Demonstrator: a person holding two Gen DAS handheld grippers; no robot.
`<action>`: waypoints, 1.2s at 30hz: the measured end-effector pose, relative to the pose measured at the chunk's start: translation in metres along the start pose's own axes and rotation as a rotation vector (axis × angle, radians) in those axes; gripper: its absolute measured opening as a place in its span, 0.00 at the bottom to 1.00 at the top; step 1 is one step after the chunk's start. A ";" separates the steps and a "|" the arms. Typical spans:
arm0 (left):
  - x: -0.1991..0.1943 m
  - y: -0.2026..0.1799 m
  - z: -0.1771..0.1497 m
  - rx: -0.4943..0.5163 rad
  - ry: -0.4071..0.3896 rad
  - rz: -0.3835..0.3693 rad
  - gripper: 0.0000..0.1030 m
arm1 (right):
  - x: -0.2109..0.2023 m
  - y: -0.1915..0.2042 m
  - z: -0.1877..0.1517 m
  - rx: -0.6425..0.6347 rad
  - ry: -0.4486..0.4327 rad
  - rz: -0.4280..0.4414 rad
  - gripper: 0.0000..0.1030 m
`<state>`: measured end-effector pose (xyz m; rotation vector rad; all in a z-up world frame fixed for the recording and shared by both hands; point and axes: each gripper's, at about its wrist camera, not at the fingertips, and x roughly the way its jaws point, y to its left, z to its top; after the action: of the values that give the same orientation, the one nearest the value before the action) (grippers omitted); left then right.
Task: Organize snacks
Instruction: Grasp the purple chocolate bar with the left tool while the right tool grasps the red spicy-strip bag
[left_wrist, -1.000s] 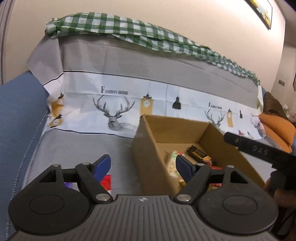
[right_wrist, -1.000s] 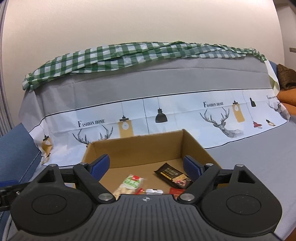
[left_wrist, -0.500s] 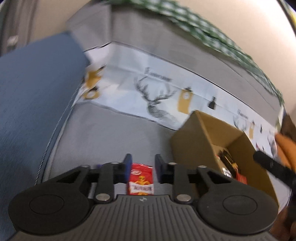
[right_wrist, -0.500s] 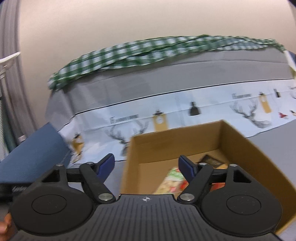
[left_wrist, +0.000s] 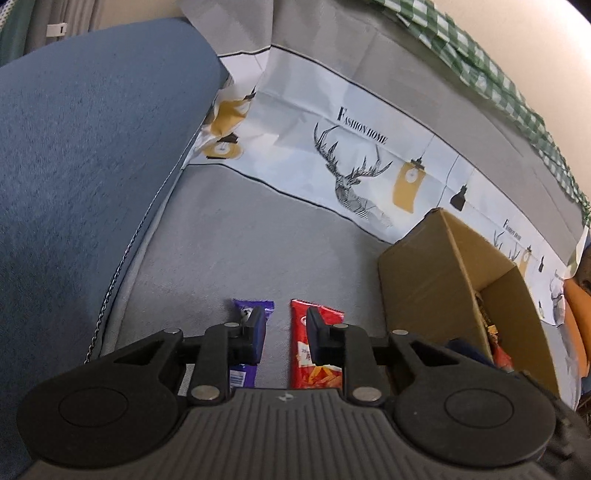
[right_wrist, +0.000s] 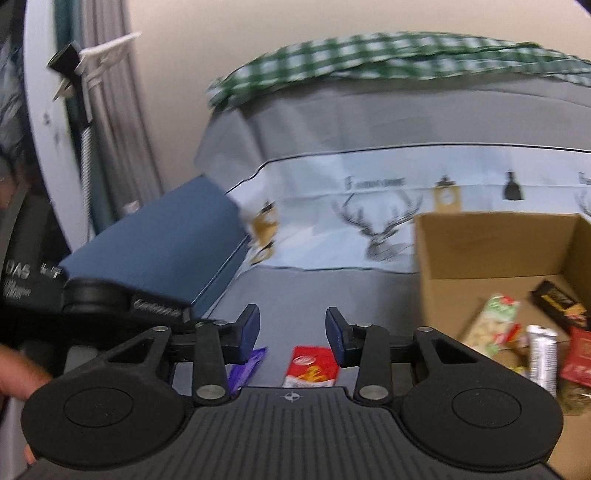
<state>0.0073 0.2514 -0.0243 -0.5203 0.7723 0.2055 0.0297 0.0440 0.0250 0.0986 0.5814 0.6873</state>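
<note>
A red snack packet (left_wrist: 314, 350) and a purple wrapped bar (left_wrist: 246, 343) lie side by side on the grey sofa seat (left_wrist: 258, 251), left of an open cardboard box (left_wrist: 458, 273). My left gripper (left_wrist: 283, 328) hovers low over them, partly open and empty, its fingers straddling the gap between the two. My right gripper (right_wrist: 291, 332) is open and empty above the same spot; the red packet (right_wrist: 312, 365) and the purple bar (right_wrist: 247, 365) show below it. The box (right_wrist: 491, 243) holds several snack packets (right_wrist: 495, 321).
A blue cushion (left_wrist: 81, 166) rises at the left of the seat. The sofa back carries a deer-print cover (left_wrist: 351, 166) and a green checked cloth (right_wrist: 388, 55). An orange cushion (left_wrist: 576, 332) lies right of the box. The left gripper's body (right_wrist: 55, 280) is at the left in the right wrist view.
Both grippers swung left from the box toward the seat. The left gripper tipped down and narrowed its jaws over the two packets; the right gripper's jaws also narrowed.
</note>
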 end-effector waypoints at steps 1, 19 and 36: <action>0.002 0.001 -0.001 0.002 0.002 0.005 0.24 | 0.006 0.003 -0.003 -0.014 0.025 0.000 0.43; 0.043 0.010 -0.010 0.005 0.108 0.029 0.45 | 0.087 0.012 -0.046 -0.044 0.280 -0.068 0.72; 0.072 -0.004 -0.017 0.120 0.209 0.104 0.43 | 0.097 0.016 -0.055 -0.170 0.351 -0.086 0.49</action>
<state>0.0492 0.2383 -0.0836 -0.3916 1.0103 0.2021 0.0513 0.1115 -0.0628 -0.2082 0.8554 0.6721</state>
